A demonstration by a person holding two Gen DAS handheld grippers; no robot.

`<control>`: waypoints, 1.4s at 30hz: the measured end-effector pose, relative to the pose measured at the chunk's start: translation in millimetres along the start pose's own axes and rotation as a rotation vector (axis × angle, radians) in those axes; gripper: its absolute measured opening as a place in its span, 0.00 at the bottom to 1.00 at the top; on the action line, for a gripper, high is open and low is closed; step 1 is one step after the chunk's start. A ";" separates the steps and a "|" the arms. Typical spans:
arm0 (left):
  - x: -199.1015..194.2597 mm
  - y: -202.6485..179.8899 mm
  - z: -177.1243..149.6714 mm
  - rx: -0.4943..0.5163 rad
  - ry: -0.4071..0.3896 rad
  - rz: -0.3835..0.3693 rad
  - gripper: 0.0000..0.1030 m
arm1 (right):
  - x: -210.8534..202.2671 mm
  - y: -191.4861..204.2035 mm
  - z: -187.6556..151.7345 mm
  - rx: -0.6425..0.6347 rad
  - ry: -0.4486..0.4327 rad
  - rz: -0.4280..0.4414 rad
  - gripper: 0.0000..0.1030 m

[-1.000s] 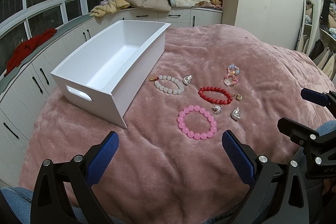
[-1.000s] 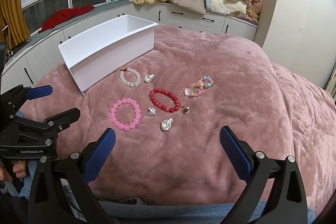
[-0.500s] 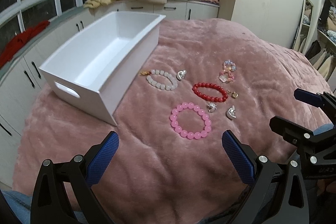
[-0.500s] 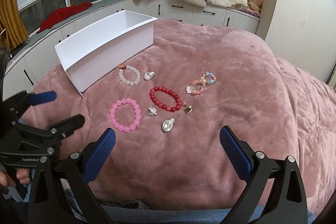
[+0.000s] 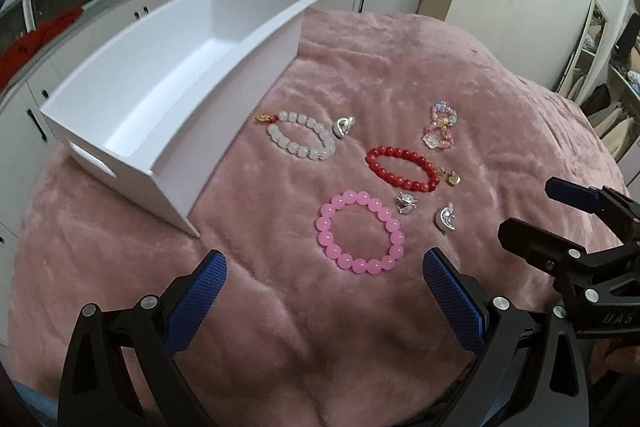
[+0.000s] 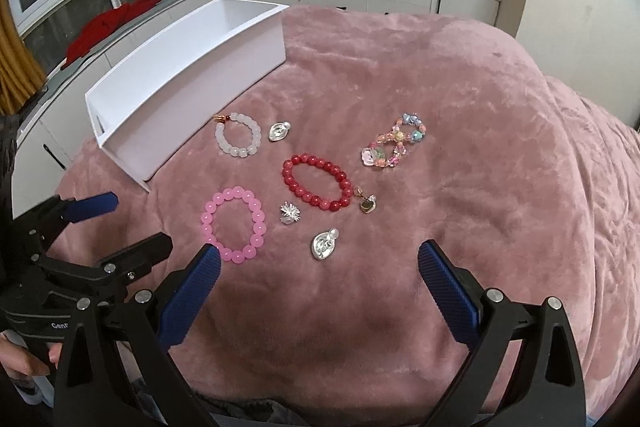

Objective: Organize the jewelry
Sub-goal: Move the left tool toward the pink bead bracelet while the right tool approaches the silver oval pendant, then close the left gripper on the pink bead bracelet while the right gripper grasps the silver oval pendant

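Jewelry lies spread over the pink blanket [image 5: 420,75] and none of it is inside the white box [image 5: 176,67], whose floor shows bare, so the sorting has not begun. What has changed over the last second is the framing: in both wrist views the pieces have grown larger and slid lower toward the fingers, so both tools have come forward and down over the bed. The left gripper [image 5: 324,291] now hangs with its jaws spread wide and nothing between them, the pink bracelet [image 5: 361,231] lying just ahead of the gap. The right gripper [image 6: 318,285] is likewise spread and holds nothing, with a silver charm [image 6: 324,246] closest in front of it. Beyond these sit the red bracelet [image 5: 402,167], the white bracelet [image 5: 302,139] just beside the box wall, a multicoloured beaded bracelet [image 6: 394,146], a small gold heart charm [image 6: 367,205], a spiky silver charm [image 6: 291,214] and another silver charm [image 6: 278,131]. This approach likely means a first pick is near, probably the pink bracelet, though neither tool touches anything yet; the plush pile may let fingers sink and snag beads
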State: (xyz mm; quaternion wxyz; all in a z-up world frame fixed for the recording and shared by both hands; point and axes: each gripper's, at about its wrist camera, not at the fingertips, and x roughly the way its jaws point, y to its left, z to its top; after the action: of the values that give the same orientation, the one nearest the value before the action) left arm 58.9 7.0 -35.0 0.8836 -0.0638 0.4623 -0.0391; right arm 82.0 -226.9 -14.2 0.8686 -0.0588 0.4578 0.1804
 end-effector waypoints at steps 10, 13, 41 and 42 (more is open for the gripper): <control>36.1 -0.8 18.2 0.043 0.064 0.067 0.96 | 22.2 -18.5 13.5 0.041 0.063 -0.107 0.91; 46.7 -3.4 22.6 0.078 0.073 0.071 0.96 | 33.7 -19.7 15.1 0.034 0.108 -0.104 0.87; 88.0 14.1 18.3 0.026 0.108 -0.031 0.45 | 109.0 -2.1 17.0 0.064 0.311 0.100 0.19; 86.6 16.5 18.4 0.015 0.105 -0.032 0.39 | 107.6 -3.8 17.0 0.066 0.308 0.106 0.19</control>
State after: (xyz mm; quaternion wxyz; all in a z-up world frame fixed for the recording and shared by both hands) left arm 123.6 13.6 -97.4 0.8579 -0.0626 0.5065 -0.0600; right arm 152.1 -198.0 -92.5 0.7788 -0.0331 0.5936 0.2000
